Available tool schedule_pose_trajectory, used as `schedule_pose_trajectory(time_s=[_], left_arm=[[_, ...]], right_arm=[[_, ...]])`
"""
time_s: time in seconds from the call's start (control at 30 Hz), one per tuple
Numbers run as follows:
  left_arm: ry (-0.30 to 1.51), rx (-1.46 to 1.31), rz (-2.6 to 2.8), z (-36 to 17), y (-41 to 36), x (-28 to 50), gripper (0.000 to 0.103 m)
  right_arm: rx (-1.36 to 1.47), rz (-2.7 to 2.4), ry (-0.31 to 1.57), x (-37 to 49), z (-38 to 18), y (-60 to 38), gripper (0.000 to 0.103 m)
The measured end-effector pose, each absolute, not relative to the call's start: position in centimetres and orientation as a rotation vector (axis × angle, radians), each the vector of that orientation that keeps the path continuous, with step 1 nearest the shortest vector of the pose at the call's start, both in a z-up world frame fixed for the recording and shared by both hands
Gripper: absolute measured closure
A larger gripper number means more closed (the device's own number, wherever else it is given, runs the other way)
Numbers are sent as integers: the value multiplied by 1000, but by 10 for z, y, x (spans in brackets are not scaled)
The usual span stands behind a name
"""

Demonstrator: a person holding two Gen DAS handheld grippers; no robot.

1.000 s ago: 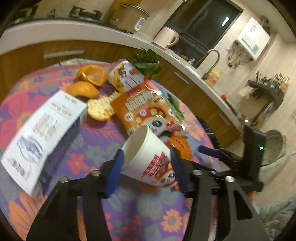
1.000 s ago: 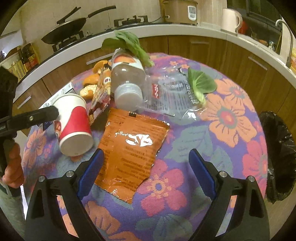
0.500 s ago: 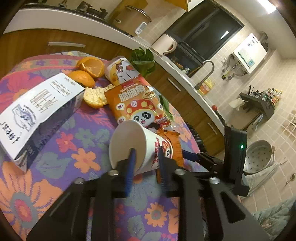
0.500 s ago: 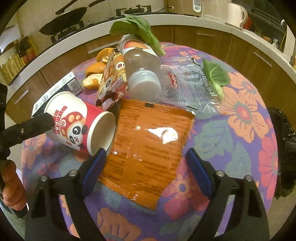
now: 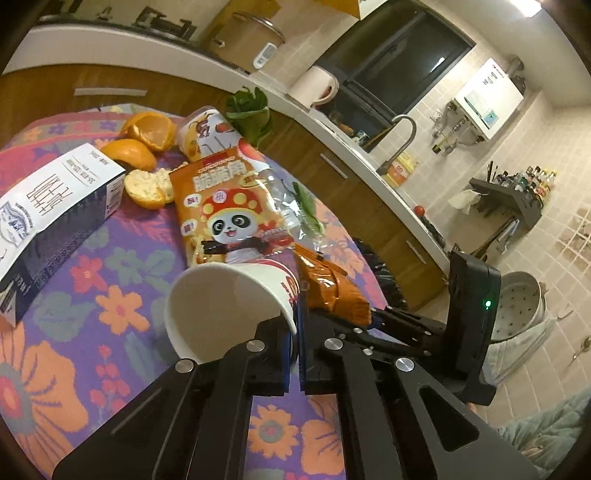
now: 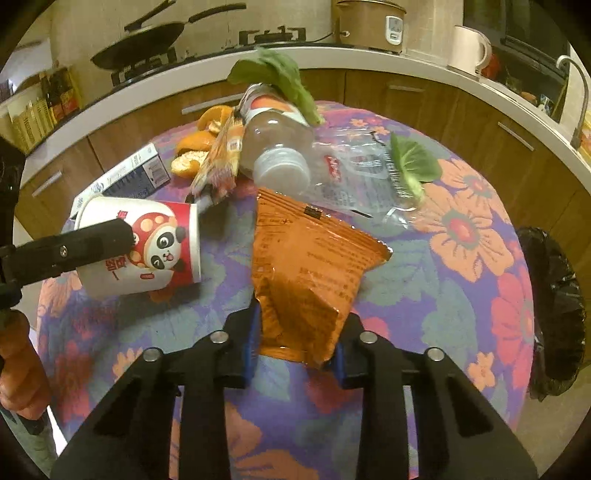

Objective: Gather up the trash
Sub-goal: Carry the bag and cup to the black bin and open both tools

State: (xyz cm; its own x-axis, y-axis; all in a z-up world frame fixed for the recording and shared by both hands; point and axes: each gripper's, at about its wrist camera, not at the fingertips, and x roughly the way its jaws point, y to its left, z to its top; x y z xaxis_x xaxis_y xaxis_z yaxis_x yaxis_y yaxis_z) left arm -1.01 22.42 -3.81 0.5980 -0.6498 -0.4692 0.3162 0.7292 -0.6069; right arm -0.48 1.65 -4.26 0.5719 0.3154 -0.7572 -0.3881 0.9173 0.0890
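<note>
A red-and-white paper cup (image 5: 229, 306) with a panda print lies tilted above the flowered tablecloth; my left gripper (image 5: 295, 325) is shut on its rim wall. The cup also shows in the right wrist view (image 6: 147, 247). My right gripper (image 6: 295, 332) is shut on the near end of an orange foil snack bag (image 6: 314, 266), which is crumpled and lifted. The foil bag also shows in the left wrist view (image 5: 332, 288). A panda snack bag (image 5: 225, 206), a plastic bottle (image 6: 277, 147), orange peels (image 5: 147, 147), a clear wrapper (image 6: 362, 177) and green leaves (image 6: 413, 166) lie beyond.
A white and blue carton (image 5: 51, 214) lies at the table's left. A black trash bag (image 6: 554, 310) hangs beside the table's right edge. Kitchen counter with rice cooker (image 6: 369, 22), kettle (image 6: 469, 48) and pan (image 6: 140, 40) runs behind.
My left gripper closed down onto the cup's rim and tipped the cup. My right gripper moved forward and shut on the orange foil bag, crumpling its near end.
</note>
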Motion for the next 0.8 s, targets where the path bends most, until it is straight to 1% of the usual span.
schedule_pose_trajectory(time_s=[0.23,0.4,0.6,0.8], left_arm=[[672,-508,-584,-29,204,-19,102],[639,-435,-563,-11,164,-15,102],[607,-350,-588,7,100,0,102],[578,-278,-622,21,20,21,102]], right_arm=[[-100,351,768,-16,-20,-21,80],[-85,287,719,-10,-6,-59,80],[-62,200,689,0,-1,-120,80],[-52,114,664,13,-4,-186,80]])
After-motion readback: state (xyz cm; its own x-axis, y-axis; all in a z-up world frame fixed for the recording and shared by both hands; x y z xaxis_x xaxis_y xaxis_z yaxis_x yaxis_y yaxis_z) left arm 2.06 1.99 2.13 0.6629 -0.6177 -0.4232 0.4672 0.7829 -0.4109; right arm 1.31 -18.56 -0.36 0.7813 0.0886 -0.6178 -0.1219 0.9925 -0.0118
